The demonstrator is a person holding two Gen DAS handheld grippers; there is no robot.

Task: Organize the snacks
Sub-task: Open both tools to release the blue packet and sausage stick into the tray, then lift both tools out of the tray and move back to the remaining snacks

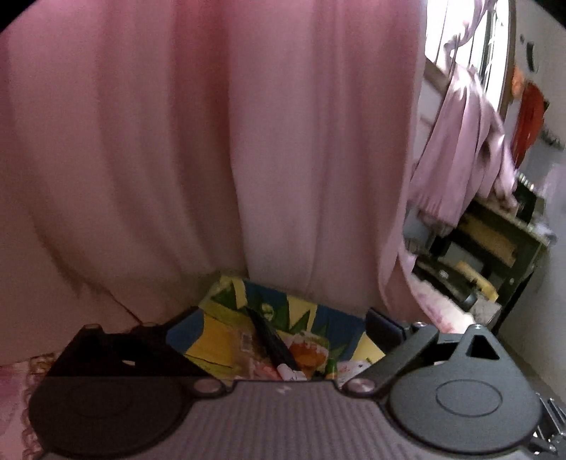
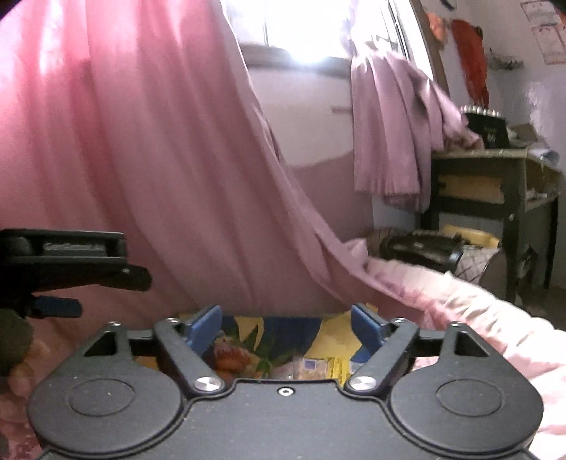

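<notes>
A blue, yellow and green printed bag (image 1: 219, 339) lies low in the left wrist view, just under the pink curtain. Snack packets (image 1: 307, 352) show inside it, and a black strap (image 1: 269, 336) crosses them. My left gripper (image 1: 279, 318) hangs above the bag, open wide, with nothing between its fingers. The right wrist view shows the same bag (image 2: 283, 329) with a pale packet (image 2: 311, 366) and an orange one (image 2: 230, 357). My right gripper (image 2: 286, 318) is open over it, its blue pads (image 2: 205, 327) touching nothing. The left gripper (image 2: 106, 290) appears at the left edge there.
A pink curtain (image 1: 212, 141) hangs close behind the bag. A pink bedspread (image 2: 460, 300) runs off to the right. Beyond it stands a dark wooden table (image 2: 495, 184) with shelves. A lilac cloth (image 2: 389, 124) hangs by the bright window (image 2: 300, 28).
</notes>
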